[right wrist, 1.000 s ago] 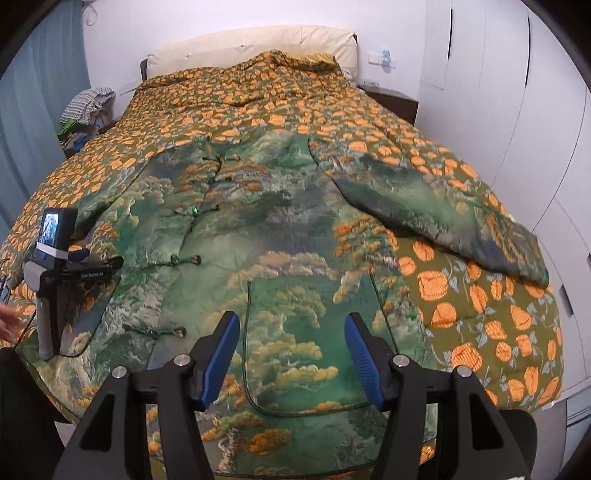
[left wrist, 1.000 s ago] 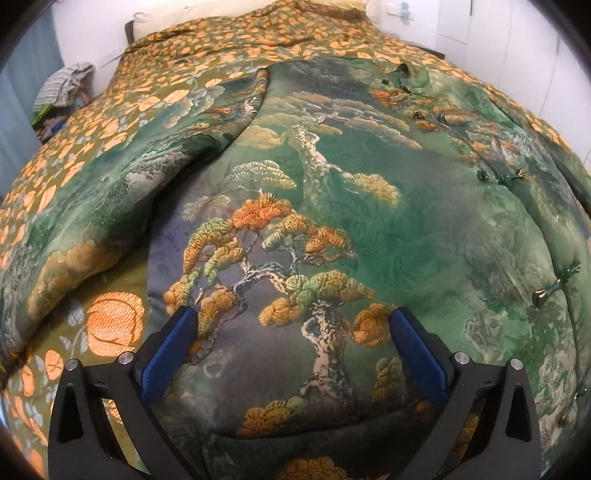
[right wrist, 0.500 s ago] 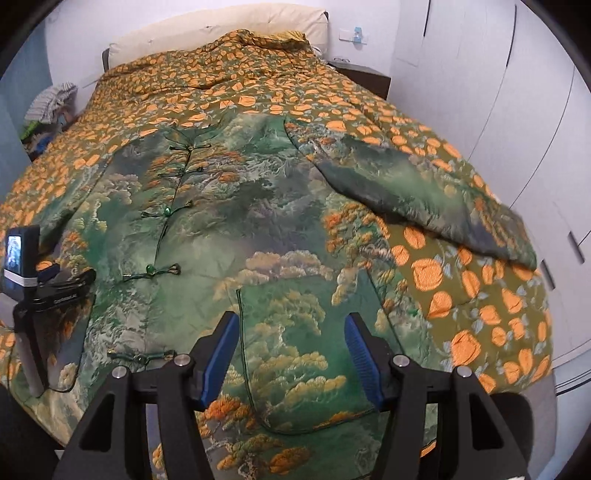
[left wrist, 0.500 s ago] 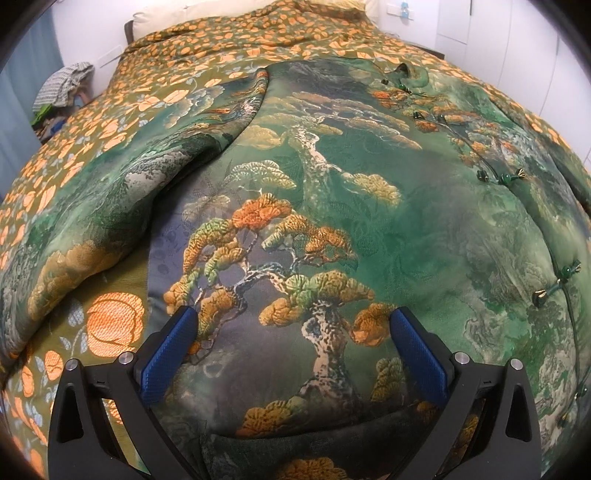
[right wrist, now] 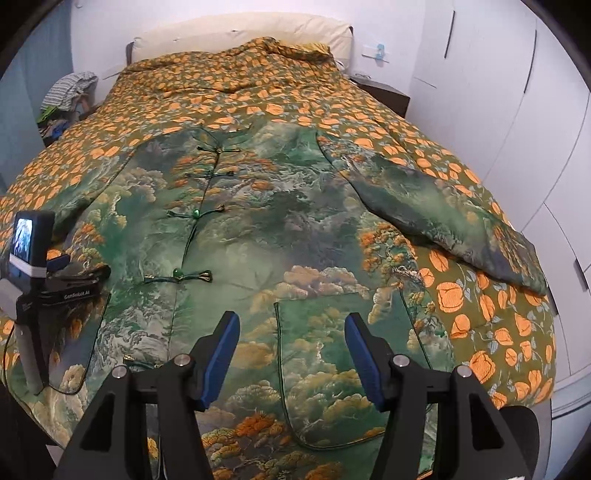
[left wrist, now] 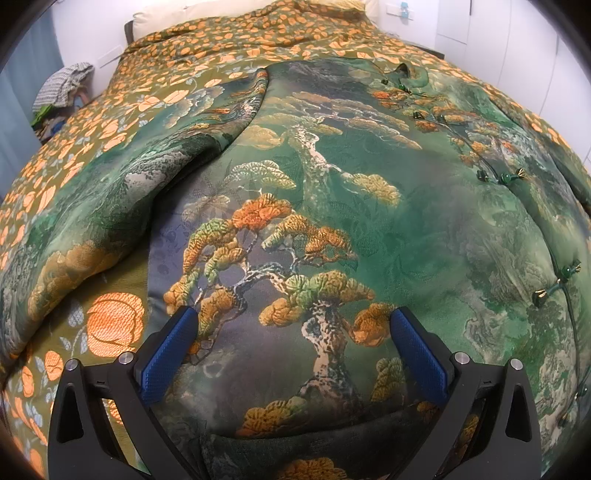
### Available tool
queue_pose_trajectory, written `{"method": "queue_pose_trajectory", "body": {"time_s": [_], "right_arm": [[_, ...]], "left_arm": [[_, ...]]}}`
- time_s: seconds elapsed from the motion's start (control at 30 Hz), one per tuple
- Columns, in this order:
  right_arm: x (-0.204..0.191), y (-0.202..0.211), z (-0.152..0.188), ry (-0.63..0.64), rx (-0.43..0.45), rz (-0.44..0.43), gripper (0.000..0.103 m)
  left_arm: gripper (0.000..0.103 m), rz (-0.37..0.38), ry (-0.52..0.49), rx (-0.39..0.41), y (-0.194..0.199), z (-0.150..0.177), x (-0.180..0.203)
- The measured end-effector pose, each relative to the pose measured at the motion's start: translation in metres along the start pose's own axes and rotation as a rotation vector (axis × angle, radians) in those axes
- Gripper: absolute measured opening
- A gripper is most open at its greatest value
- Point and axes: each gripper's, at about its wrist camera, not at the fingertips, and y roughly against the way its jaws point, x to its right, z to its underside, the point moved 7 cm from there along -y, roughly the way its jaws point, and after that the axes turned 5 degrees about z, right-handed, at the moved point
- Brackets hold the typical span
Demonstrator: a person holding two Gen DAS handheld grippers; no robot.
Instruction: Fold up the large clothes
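A large green jacket point(right wrist: 280, 229) printed with pine trees lies face up and spread flat on the bed, knot buttons point(right wrist: 194, 213) down its front. Its right sleeve point(right wrist: 443, 218) stretches out to the right. In the left wrist view the jacket point(left wrist: 332, 221) fills the frame, its left sleeve point(left wrist: 122, 199) bunched beside the body. My left gripper point(left wrist: 291, 332) is open and empty, low over the jacket's lower left part. My right gripper point(right wrist: 291, 332) is open and empty above the patch pocket point(right wrist: 340, 354). The left gripper also shows at the left edge of the right wrist view point(right wrist: 79, 273).
The bed has an olive quilt with orange flowers point(right wrist: 258, 88) and a cream pillow point(right wrist: 240, 33) at the head. White wardrobe doors point(right wrist: 498, 92) stand to the right. A pile of clothes point(right wrist: 66, 92) lies left of the bed. A dark nightstand point(right wrist: 384, 92) stands by the headboard.
The right gripper has drawn back and turned left, so the bed and jacket sit more centred in its view. The left gripper has stayed still. Both stay open.
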Motion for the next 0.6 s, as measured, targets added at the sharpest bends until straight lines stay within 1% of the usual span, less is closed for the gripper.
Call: {"method": "queue_pose_trajectory", "body": {"time_s": [0.07,0.17,0.27,0.4,0.47,0.6], "right_arm": [[0.003,0.0,0.0,-0.006,0.0,-0.006,0.06],[0.017,0.009,-0.005,-0.05,0.029,-0.011,0.06],[0.033,0.016,-0.004,-0.067,0.06,0.01,0.06],[0.056,0.011,0.002,-0.147,0.047,0.011,0.06],[0.065,0.012,0.004,-0.178,0.064,0.005,0.06],[0.077,0.011,0.005,-0.182,0.095,0.007,0.06]], "left_arm": [[0.103,0.0,0.0,0.0,-0.001,0.0,0.0],[0.103,0.0,0.0,0.0,0.0,0.0,0.0],[0.103,0.0,0.0,0.0,-0.001,0.0,0.0],[0.103,0.0,0.0,0.0,0.0,0.001,0.0],[0.103,0.0,0.0,0.0,-0.001,0.0,0.0],[0.103,0.0,0.0,0.001,-0.001,0.0,0.0]]}}
